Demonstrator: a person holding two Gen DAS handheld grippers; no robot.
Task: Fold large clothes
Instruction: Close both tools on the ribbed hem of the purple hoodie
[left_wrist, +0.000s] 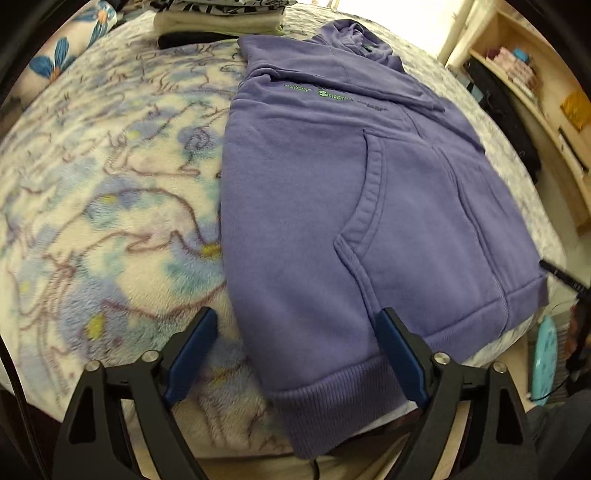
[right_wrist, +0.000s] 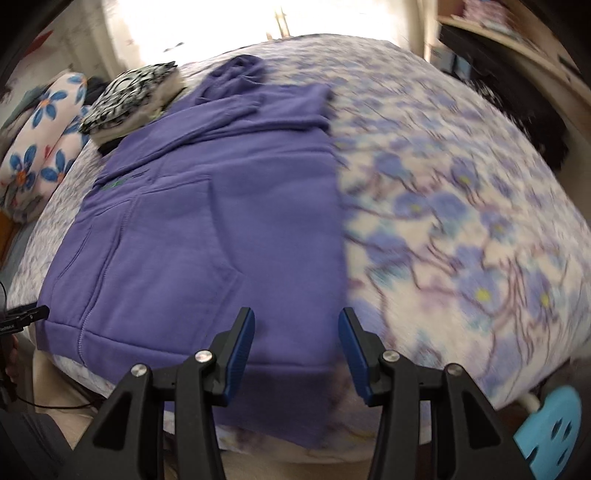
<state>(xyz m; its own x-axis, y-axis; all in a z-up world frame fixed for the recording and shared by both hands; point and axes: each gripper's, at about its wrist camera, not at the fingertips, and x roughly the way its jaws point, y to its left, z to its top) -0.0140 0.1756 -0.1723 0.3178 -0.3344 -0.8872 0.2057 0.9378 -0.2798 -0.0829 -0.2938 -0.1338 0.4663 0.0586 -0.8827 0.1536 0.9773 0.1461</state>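
- Purple cotton hoodie with kangaroo pocket and small green chest print (left_wrist: 332, 192) lies flat, front up, on the fleece bed blanket with blue flower pattern (left_wrist: 110, 206). Hood at the far end, ribbed hem nearest both claws and hanging over the bed edge.
- Sides look already turned in – it reads as a narrow rectangle, so my read is the sleeve folds are done and the lengthwise fold is next.
- Left gripper (left_wrist: 295, 328): released, jaws wide, nothing between them. The hoodie's left hem corner sits just ahead between the blue pads, not gripped.
- Right gripper (right_wrist: 297, 328): also released and empty, hovering over the hoodie's right hem edge; blanket off to its right. View is motion-blurred.
- Next move, as I judge it – drop each claw onto its hem corner, clench through all layers, then lift and carry the hem forward toward the hood.
- Risk: thick ribbing, a shallow bite may slip or catch only the top layer.
- Stack of folded clothes, black-and-white print on top (right_wrist: 133, 99), sits far ahead beside the hood; keep clear.
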